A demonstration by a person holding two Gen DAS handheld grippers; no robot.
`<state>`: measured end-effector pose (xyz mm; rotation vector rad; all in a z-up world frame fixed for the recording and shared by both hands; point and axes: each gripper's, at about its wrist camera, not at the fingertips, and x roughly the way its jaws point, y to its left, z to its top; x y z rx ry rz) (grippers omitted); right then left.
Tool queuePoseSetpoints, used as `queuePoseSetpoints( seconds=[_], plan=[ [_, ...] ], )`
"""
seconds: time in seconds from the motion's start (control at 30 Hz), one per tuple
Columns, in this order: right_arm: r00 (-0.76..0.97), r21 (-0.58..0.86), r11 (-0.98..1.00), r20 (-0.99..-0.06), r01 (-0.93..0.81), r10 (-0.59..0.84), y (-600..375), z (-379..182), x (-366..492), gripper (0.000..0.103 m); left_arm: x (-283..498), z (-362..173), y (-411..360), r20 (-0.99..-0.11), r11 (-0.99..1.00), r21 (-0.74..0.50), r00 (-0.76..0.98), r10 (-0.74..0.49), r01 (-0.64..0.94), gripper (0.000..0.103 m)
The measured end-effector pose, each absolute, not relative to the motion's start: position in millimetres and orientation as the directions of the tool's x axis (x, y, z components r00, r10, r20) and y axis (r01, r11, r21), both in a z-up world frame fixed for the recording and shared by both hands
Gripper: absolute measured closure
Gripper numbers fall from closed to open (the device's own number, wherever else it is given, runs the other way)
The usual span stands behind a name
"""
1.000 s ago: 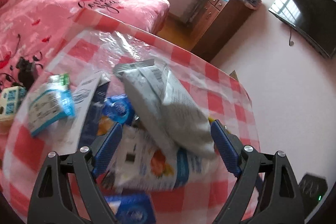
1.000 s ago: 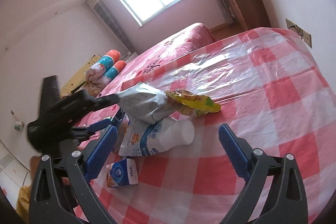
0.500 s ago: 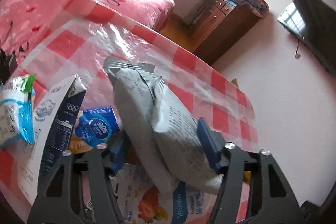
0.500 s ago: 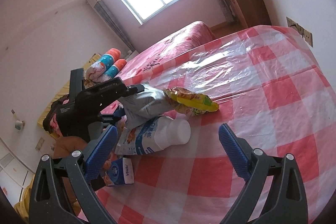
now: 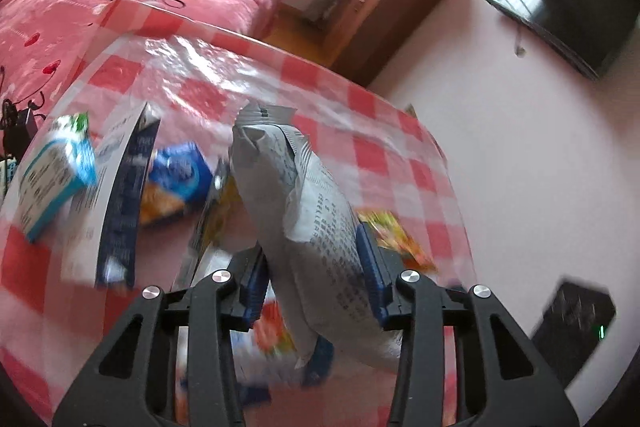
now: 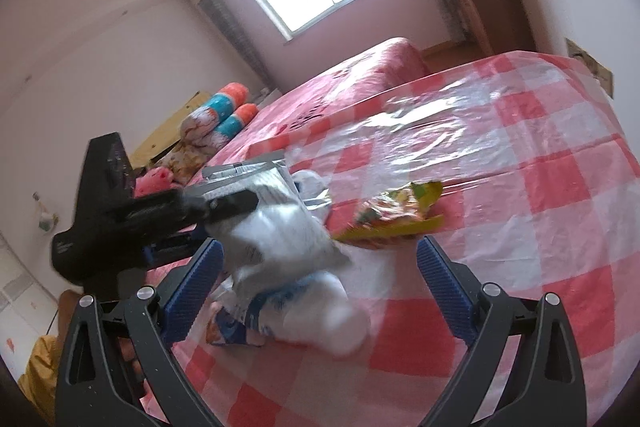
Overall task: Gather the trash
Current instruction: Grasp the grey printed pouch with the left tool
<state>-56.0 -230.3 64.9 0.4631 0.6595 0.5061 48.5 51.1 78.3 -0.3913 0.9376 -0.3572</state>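
1. My left gripper (image 5: 314,275) is clamped across the lower body of the grey snack bag (image 5: 304,211); the blue pads press both its sides, so the soft pouch stands up between them with its sealed end pointing away from me.
2. I judge that a hold low on the bag keeps the crumpled foil from folding out of the pads as it leaves the pile.
3. My right gripper (image 6: 320,287) hangs wide open with nothing between its pads, just above the white bottle (image 6: 320,311) that lies on its side on the checked tablecloth (image 6: 520,187).
4. The yellow wrapper (image 6: 396,213) lies just beyond the bottle; cartons and a blue packet (image 5: 180,169) lie to the left of the bag.
5. No bin shows in either view, so I cannot tell where the bag goes.
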Motion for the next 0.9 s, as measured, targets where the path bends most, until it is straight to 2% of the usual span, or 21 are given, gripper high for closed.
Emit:
queuePoseSetpoints(
  seconds=[0.1,0.37,0.6,0.7,0.83,0.9],
  plan=[
    [0.646,0.536,0.775,-0.469,-0.334,0.603,-218,65,-57,0.007,28,81,58,-0.717,0.870,-0.474,0.514,-0.470,0.134,0.060],
    [0.492,0.509,0.720,-0.525,-0.473,0.694,-171,57,-64,0.007,-18,72,98,-0.710,0.816,-0.576,0.466,-0.528,0.045,0.060],
    [0.384,0.572,0.627,-0.498,-0.529,0.778,-148,52,-73,0.007,-28,61,112,-0.688,0.784,-0.621,0.469,-0.553,0.013,0.058],
    [0.376,0.543,0.618,-0.497,-0.569,0.782,-141,58,-77,0.007,-26,59,111,-0.684,0.778,-0.628,0.470,-0.558,0.010,0.055],
    [0.384,0.462,0.631,-0.521,-0.624,0.762,-126,62,-87,0.007,-24,63,104,-0.695,0.800,-0.600,0.484,-0.532,0.019,0.038],
    [0.411,0.419,0.653,-0.534,-0.631,0.739,-121,62,-90,0.007,-24,66,99,-0.697,0.812,-0.582,0.491,-0.523,0.039,0.034]
  ],
)
